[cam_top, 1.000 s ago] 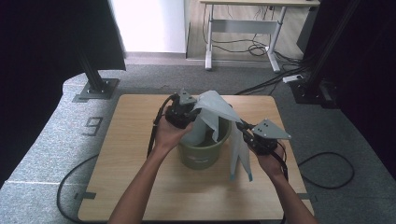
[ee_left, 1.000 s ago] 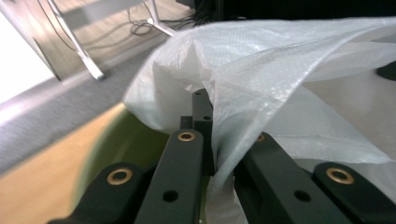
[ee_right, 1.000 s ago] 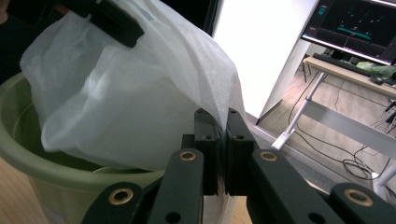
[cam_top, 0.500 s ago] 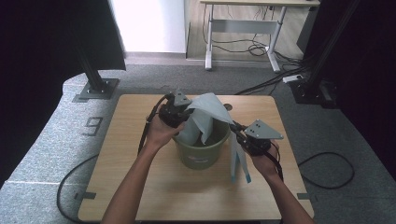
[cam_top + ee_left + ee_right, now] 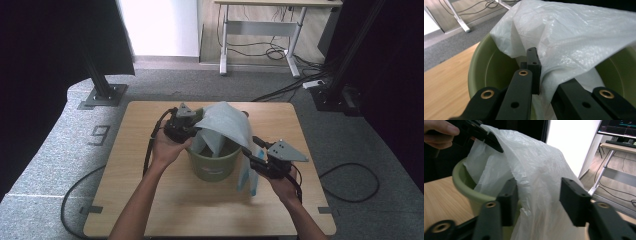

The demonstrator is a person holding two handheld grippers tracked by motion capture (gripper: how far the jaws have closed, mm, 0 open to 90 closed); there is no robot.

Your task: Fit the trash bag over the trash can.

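Step in hand, as judged: lining the green bucket with the white plastic bag. The bucket is standing near the middle of the surface, slightly toward the far edge; the bag is draping over its rim, partly inside, with one flap hanging down the outside toward the right edge.

Left hand-held gripper: jaws are pinching closed on a fold of the bag at the bucket's far-left rim. Right hand-held gripper: jaws have just been opening and are now standing apart, the film passing loosely between them without the pads pressing it.

To do it well: the left pinch should be anchoring the film at the rim while the right re-grips nearer the bag's mouth and spreads it across the opposite rim. Pulling gently is advisable; thin film tears and slips.

Materials: the bag is thin, translucent, crinkled, limp film. The bucket is smooth, matt olive plastic, round, with a rolled lip and a label on its near wall. The surface is pale wood grain with rounded corners.
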